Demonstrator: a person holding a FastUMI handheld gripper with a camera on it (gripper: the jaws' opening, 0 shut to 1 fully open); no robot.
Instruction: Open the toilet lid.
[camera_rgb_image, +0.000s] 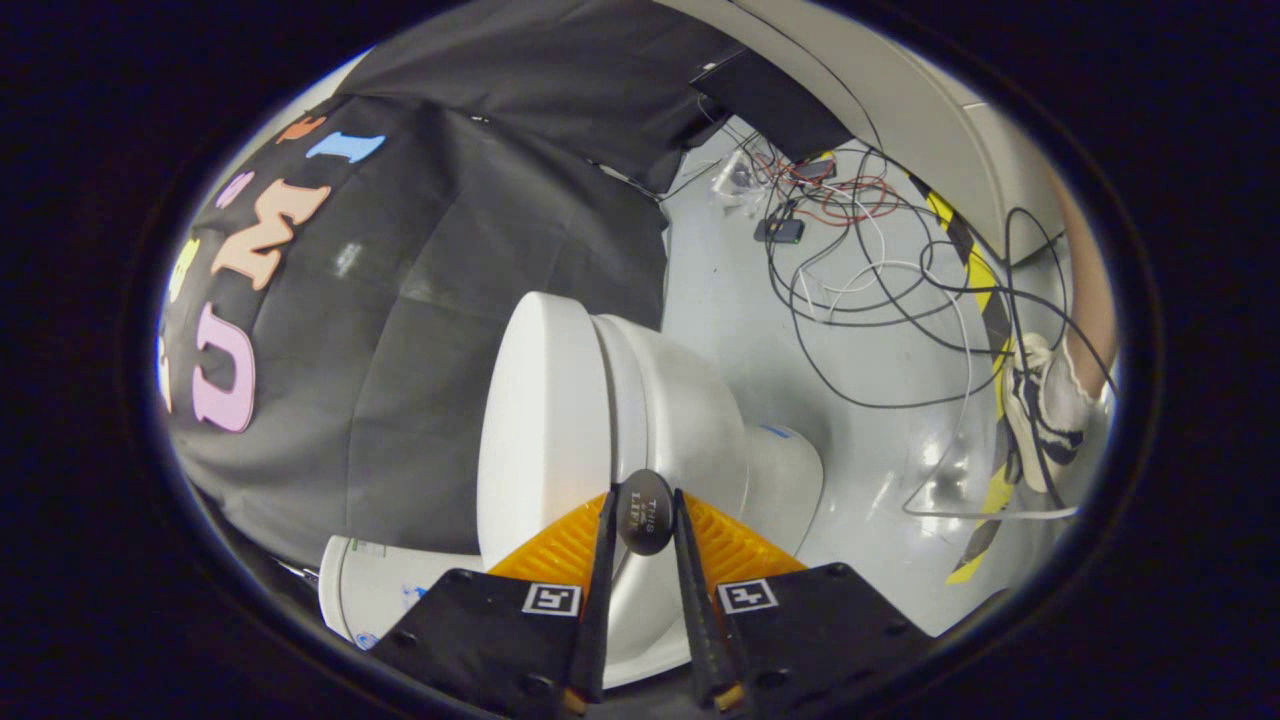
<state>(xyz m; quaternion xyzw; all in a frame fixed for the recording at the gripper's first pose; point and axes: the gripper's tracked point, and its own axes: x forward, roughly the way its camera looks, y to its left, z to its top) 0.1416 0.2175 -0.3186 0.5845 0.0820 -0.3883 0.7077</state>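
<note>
Hidden: the toilet bowl's (690, 420) lower part is covered by the gripper (645, 515).
Fingers: drawn narrow — a dark round tab (645, 512) is clamped between them.
Toilet lid (545, 420): seen closed against the seat, just ahead of the fingers.
Around: tangled cables (880, 290) on the grey floor (740, 320) beyond — a shoe (1040, 410) among them.

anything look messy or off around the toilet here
Yes: a tangle of loose cables sprawls over the floor beyond the toilet, near a person's shoe. The gripper is shut on the lid's round tab.
</note>
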